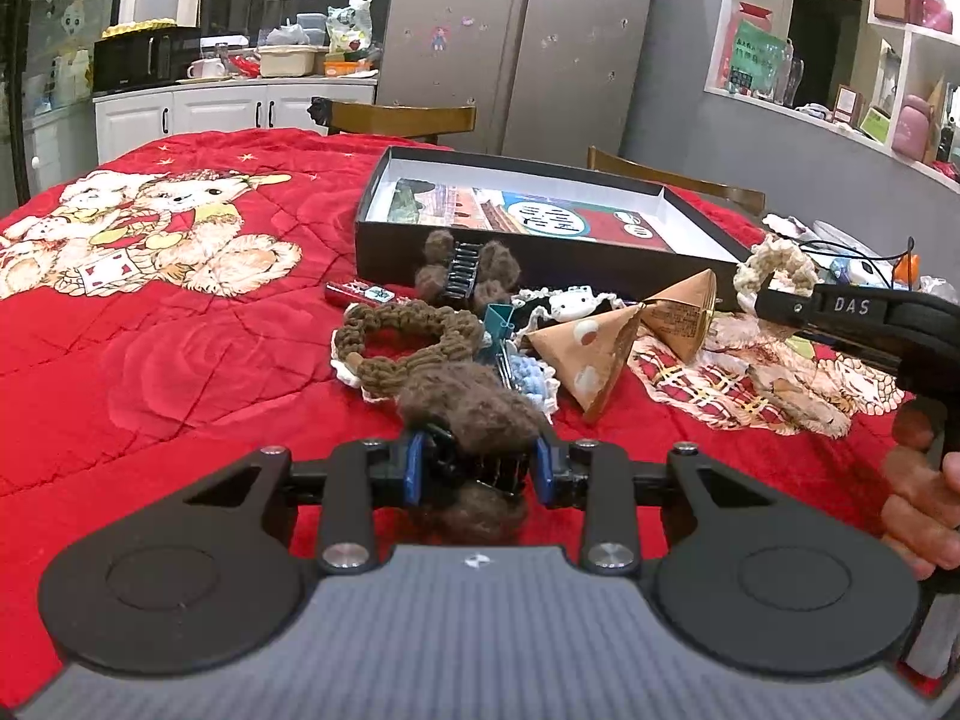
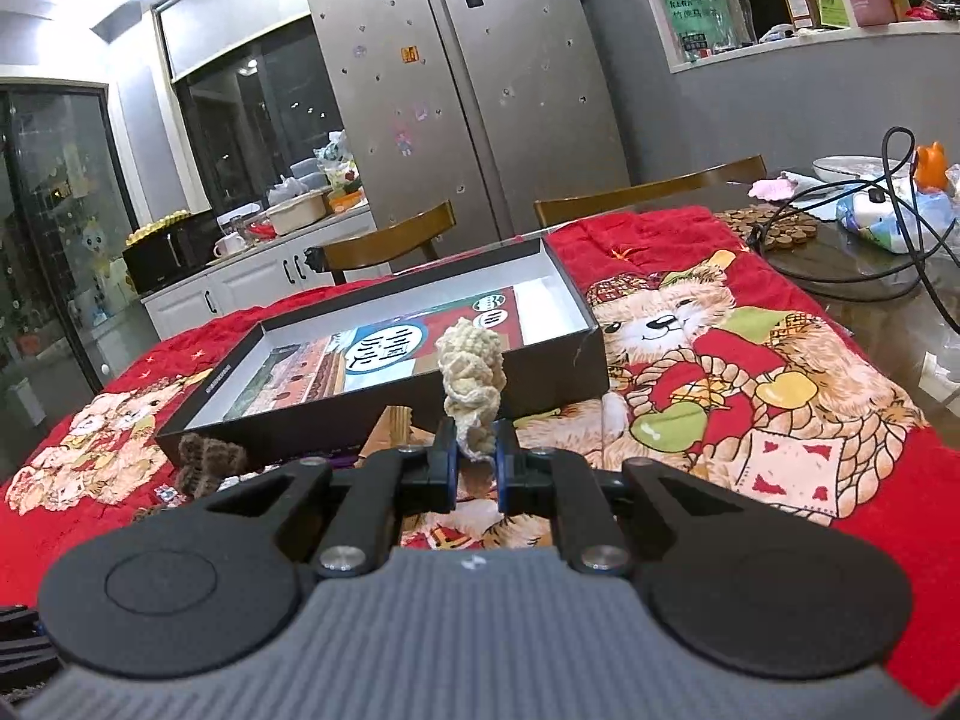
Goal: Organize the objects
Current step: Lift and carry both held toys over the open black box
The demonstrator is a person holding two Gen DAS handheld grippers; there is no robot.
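Observation:
My left gripper (image 1: 477,468) is shut on a brown fuzzy hair claw clip (image 1: 474,405), held above the red quilt. My right gripper (image 2: 477,468) is shut on a cream crocheted scrunchie (image 2: 471,375) and holds it up in front of the open black box (image 2: 576,300). In the left wrist view the right gripper (image 1: 757,300) carries the scrunchie (image 1: 780,267) by the box's (image 1: 522,246) right corner. A pile lies before the box: a second brown claw clip (image 1: 471,267), a brown crocheted scrunchie (image 1: 408,336), a blue scrunchie (image 1: 531,375), a white cat clip (image 1: 567,306), two tan cones (image 1: 600,351).
A lacy plaid cloth (image 1: 714,381) lies right of the pile. A red tube (image 1: 357,293) lies left of it. Wooden chairs (image 2: 648,192) stand behind the table. Cables and a plate (image 2: 858,171) sit on the bare table end at right.

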